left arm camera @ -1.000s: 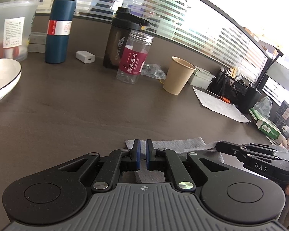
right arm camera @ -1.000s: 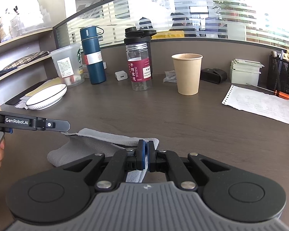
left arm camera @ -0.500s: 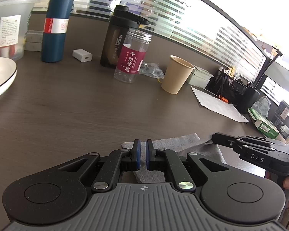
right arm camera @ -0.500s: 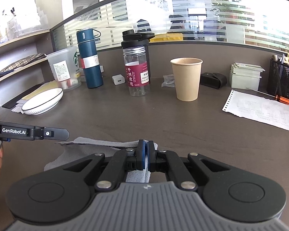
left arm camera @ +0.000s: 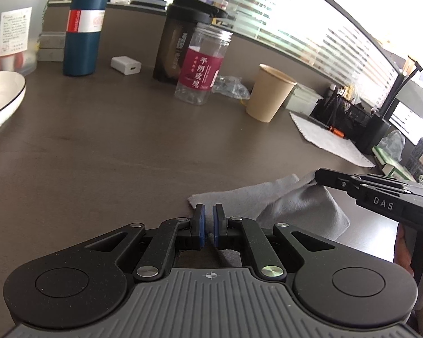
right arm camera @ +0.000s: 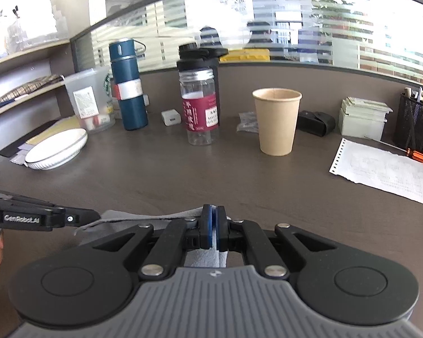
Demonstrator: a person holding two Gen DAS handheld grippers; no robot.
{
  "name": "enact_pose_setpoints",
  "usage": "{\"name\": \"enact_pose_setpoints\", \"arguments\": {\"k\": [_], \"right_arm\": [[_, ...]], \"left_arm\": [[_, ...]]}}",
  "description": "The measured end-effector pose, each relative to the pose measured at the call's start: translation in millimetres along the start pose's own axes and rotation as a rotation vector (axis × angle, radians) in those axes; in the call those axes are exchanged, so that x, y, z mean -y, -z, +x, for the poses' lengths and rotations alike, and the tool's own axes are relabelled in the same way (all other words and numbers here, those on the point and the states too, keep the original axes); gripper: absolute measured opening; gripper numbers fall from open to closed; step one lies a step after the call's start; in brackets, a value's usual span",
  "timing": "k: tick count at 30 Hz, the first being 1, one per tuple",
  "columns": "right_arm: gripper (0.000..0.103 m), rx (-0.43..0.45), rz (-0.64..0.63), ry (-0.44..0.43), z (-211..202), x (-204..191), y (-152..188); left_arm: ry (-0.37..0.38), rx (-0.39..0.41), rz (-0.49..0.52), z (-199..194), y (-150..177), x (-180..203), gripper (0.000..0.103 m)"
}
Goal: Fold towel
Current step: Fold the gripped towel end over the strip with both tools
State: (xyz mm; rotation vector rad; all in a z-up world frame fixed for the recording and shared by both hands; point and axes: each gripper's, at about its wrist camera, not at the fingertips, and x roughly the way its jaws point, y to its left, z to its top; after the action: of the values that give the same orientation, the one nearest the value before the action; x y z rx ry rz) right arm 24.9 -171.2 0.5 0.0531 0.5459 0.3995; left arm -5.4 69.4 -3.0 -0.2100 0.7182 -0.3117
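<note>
A grey towel (left arm camera: 270, 200) lies partly folded on the dark desk, lifted along its near edge. My left gripper (left arm camera: 207, 219) is shut on the towel's left corner; a sliver of cloth shows between the blue pads. My right gripper (right arm camera: 213, 222) is shut on the towel's right corner (right arm camera: 208, 256). In the left wrist view the right gripper (left arm camera: 318, 176) pinches the raised cloth at the right. In the right wrist view the left gripper (right arm camera: 94, 214) holds the towel edge (right arm camera: 143, 217) at the left.
At the back stand a blue flask (right arm camera: 128, 84), a red-labelled clear bottle (right arm camera: 198, 107), a black shaker (left arm camera: 183, 36), a paper cup (right arm camera: 276, 121) and a white charger (right arm camera: 170, 117). A white bowl (right arm camera: 56, 149) sits left; a paper sheet (right arm camera: 386, 169) and mesh holder (right arm camera: 417, 124) sit right.
Both grippers have moved forward over the desk, carrying the towel's near edge toward the far side. The right gripper now holds its corner higher and farther out.
</note>
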Motion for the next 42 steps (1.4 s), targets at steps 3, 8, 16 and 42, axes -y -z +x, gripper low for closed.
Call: {"name": "enact_pose_setpoints", "arguments": {"k": [3,8,16,42], "right_arm": [[0.003,-0.016,0.002,0.008,7,2,1],[0.003,-0.014,0.001,0.014,8,1,-1],[0.003,-0.014,-0.020,0.015,12,-1,-7],[0.003,-0.029,-0.044,0.017,29,1,-23]], "left_arm": [[0.006,0.005,-0.011,0,1,-3,0.008],[0.010,0.015,-0.025,-2,2,-7,0.008],[0.002,0.015,-0.008,-2,2,-7,0.008],[-0.030,0.012,0.093,1,2,2,0.008]]}}
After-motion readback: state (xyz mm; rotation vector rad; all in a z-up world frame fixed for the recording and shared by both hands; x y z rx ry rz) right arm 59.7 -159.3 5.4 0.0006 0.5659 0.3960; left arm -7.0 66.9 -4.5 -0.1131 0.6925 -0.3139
